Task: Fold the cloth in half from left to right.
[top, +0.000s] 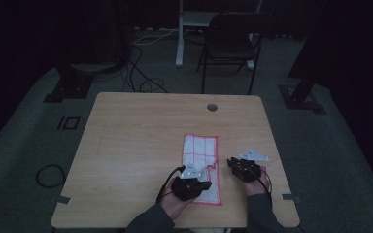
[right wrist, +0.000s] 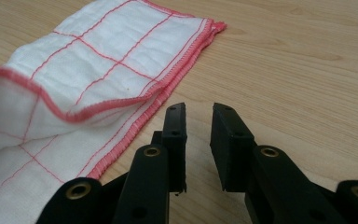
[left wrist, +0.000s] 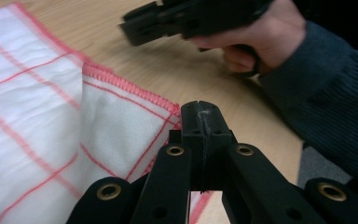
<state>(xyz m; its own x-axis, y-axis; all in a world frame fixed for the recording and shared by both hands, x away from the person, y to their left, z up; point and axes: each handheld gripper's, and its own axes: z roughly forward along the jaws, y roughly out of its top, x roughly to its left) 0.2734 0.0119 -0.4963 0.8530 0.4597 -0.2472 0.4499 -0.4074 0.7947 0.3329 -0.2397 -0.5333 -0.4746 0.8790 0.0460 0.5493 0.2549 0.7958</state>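
Left gripper view has the left gripper [left wrist: 200, 109] pinched tight on the near right corner of the cloth [left wrist: 37, 121], lifting that hemmed edge off the table [left wrist: 205, 79]. Beside the cloth's right edge, the right gripper [right wrist: 199, 114] waits with a narrow gap between its jaws, holding nothing. Folding well likely means carrying the pinched corner over evenly, keeping the hem aligned, while the free gripper steadies the layer below.

Jaws parted over bare table [right wrist: 284, 60], nothing between them. Left of gripper [right wrist: 198, 116], folded white cloth [right wrist: 116, 42] with red hem. Nearest hem lifted and curled.
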